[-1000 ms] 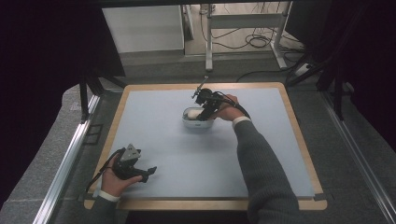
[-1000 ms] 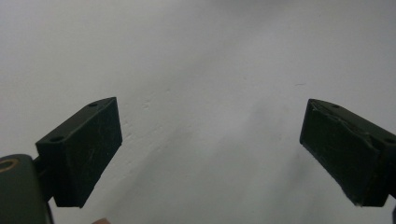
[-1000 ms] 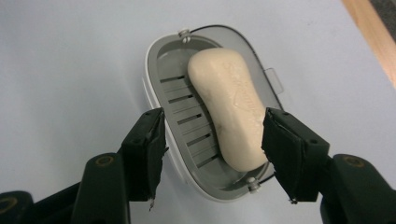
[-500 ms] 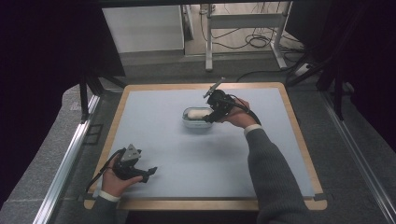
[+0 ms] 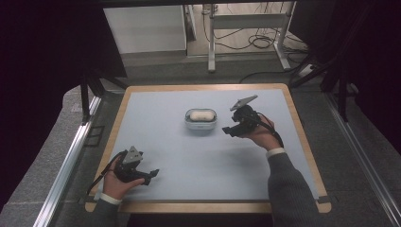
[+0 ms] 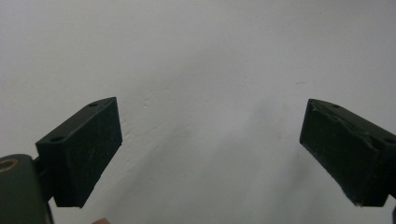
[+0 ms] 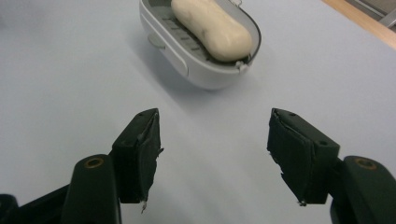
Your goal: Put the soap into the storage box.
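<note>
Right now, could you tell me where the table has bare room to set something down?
Bare mat lies left of the soap dish, and between the left claw and the right sleeve. It is tighter between the dish and the right claw.

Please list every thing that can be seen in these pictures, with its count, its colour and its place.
soap dish: one, white-grey, oval, on the mat toward its far middle.
soap bar: one, cream, lying inside the soap dish.
mat: one, pale blue-grey, covering the table top.
table: one, light wood border visible around the mat.
metal frame: one, grey, on the floor beyond the table, with cables near it.
left gripper: one, black, near the front left of the mat, jaws open, holding nothing.
right gripper: one, black, just right of the soap dish, jaws open, holding nothing.
sleeves: grey, with white cuffs.
</note>
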Tool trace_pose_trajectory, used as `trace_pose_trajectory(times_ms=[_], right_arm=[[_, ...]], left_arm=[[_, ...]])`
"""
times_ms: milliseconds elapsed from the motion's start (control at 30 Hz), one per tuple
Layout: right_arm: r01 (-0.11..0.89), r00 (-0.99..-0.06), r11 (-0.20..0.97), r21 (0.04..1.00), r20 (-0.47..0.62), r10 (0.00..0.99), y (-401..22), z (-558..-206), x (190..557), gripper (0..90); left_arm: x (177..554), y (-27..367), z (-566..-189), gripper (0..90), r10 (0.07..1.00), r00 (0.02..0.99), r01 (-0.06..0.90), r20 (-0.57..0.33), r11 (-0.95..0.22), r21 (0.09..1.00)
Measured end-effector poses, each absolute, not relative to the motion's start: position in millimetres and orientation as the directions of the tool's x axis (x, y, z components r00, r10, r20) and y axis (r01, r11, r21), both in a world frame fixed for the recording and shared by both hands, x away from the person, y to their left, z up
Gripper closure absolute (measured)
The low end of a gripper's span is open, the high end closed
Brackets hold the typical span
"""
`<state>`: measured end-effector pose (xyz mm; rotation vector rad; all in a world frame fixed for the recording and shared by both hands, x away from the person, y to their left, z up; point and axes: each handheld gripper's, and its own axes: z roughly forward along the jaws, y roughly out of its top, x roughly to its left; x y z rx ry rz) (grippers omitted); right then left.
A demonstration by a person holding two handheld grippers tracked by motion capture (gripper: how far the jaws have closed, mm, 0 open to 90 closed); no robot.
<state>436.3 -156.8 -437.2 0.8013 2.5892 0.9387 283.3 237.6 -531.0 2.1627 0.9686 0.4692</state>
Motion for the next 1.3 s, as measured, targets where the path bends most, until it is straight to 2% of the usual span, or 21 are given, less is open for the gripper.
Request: trace_pose_trajectory(times_ms=[700, 1300], right_arm=[[0.467, -0.711, 0.5, 0.729, -0.026, 0.702, -233, -479, 368, 32.9], [0.482, -0.684, 0.497, 0.722, -0.045, 0.728, -245, -490, 365, 30.9]], left_arm=[[283, 237, -531, 6.2, 0.762, 0.647, 0.499, 0.037, -0.46, 0.734], [283, 237, -532, 6.1, 0.762, 0.646, 0.498, 0.043, -0.463, 0.733]])
